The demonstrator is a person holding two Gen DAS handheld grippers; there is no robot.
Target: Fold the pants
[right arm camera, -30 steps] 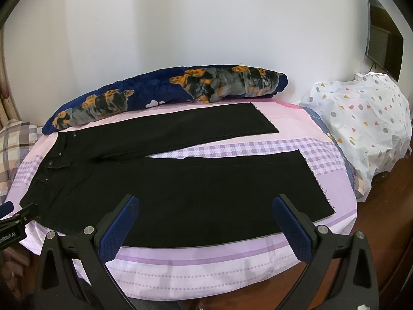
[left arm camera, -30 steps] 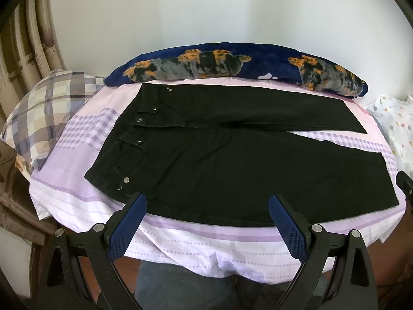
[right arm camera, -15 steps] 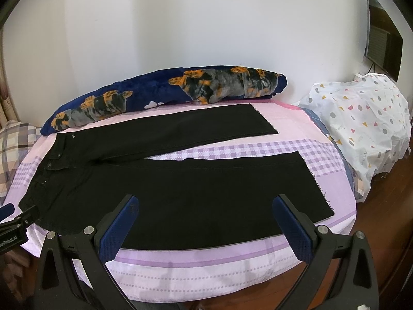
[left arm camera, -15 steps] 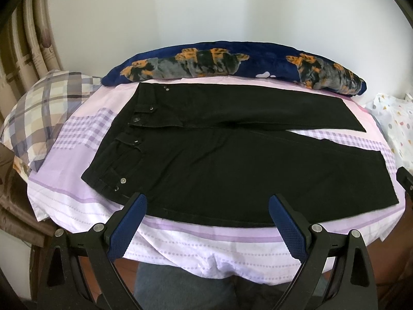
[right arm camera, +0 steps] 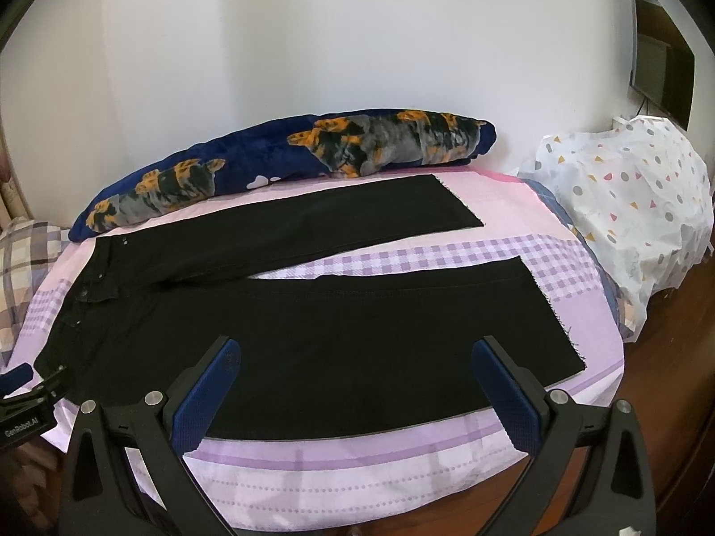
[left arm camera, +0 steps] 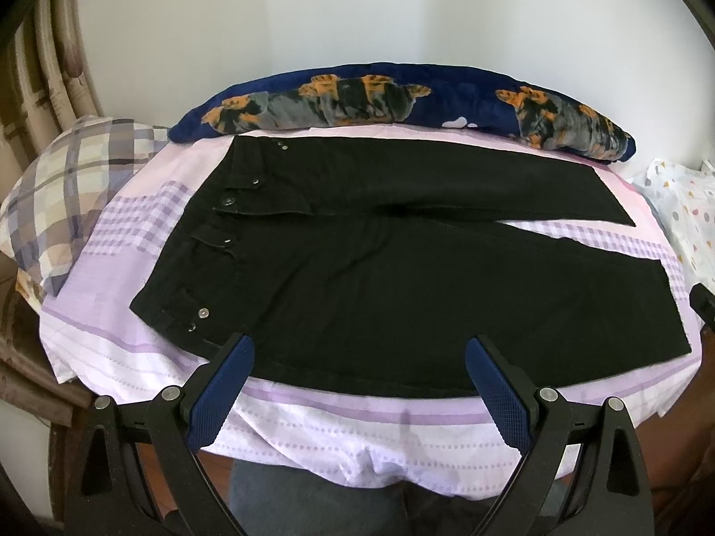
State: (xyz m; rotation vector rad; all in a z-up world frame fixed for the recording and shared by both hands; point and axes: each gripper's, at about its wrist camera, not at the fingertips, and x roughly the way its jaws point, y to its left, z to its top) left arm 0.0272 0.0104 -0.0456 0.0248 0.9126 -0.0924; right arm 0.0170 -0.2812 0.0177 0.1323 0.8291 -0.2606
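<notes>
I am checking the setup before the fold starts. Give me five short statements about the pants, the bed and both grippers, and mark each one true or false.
1. The pants lie spread flat with the two legs apart. True.
2. The left gripper is shut on the waistband. False: it is open and holds nothing.
3. A long blue pillow lies beyond the pants, by the wall. True.
4. The right gripper is open, near the edge of the bed. True.
5. The pants are already folded in half. False: no fold has been made.
</notes>
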